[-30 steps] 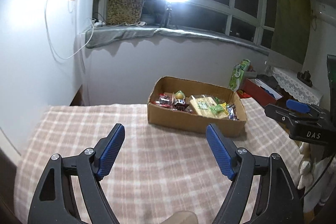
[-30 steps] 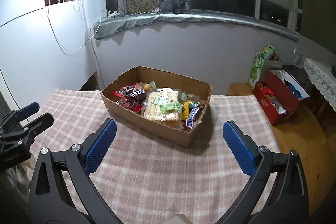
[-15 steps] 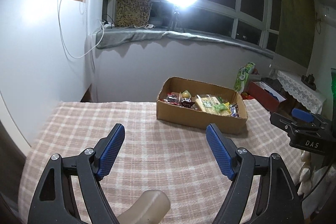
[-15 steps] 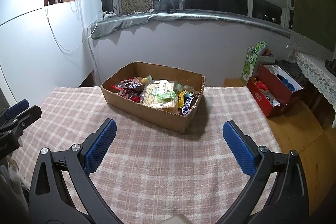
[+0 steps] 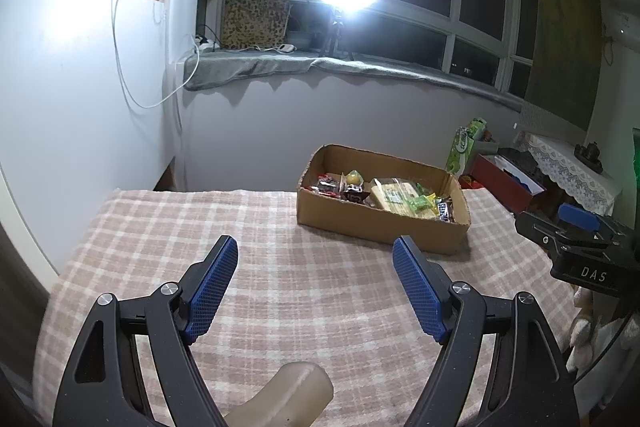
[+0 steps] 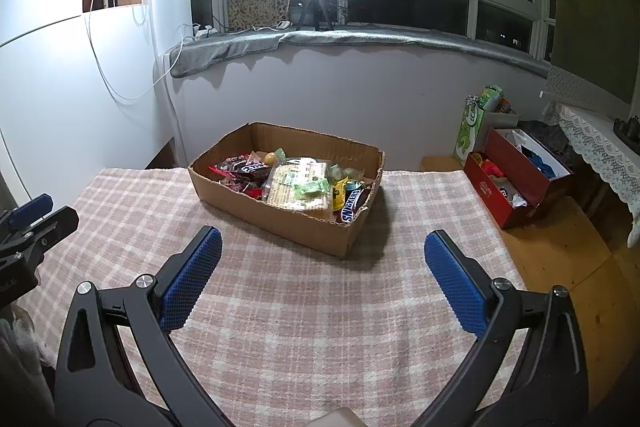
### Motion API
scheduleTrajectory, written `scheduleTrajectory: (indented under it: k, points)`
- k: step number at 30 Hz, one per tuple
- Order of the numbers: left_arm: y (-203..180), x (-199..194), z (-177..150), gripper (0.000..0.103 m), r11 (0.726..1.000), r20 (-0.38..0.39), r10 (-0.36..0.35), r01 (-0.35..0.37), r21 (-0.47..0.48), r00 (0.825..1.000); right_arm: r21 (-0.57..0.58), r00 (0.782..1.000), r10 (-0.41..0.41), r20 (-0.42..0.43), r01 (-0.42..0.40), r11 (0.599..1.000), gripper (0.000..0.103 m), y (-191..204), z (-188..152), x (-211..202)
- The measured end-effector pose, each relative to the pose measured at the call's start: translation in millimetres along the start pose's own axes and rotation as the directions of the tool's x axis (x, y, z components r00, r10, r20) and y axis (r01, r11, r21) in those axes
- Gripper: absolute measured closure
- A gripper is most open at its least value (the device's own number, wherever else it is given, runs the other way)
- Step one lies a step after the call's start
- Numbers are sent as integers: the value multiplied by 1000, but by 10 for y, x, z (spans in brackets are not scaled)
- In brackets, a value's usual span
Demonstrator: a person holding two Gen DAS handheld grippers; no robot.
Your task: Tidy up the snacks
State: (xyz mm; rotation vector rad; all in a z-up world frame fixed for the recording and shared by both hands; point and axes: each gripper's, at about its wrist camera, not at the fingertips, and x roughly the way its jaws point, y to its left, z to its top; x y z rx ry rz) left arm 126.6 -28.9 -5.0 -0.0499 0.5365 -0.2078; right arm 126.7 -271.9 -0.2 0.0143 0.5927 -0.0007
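Two views showed your jaws spread wide with nothing between them. From the left wrist, your left gripper point(image 5: 314, 259) hovered over the checked cloth point(image 5: 168, 227), well short of the cardboard box point(image 5: 380, 223) holding the snacks point(image 5: 394, 197) at the far right of the surface. From the right wrist, your right gripper point(image 6: 320, 253) faced that box point(image 6: 280, 215) more squarely. Those packets looked light, crinkly and slippery; you would likely do best pinching each across its flat middle.
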Motion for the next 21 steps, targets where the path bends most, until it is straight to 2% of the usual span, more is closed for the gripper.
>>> scheduleTrajectory:
  k: [21]
  points:
    - [-5,8,-30,23,1000,14,-1,1,1,1000,3,1000,-2,-7,2,1000,0,-13,-19,19]
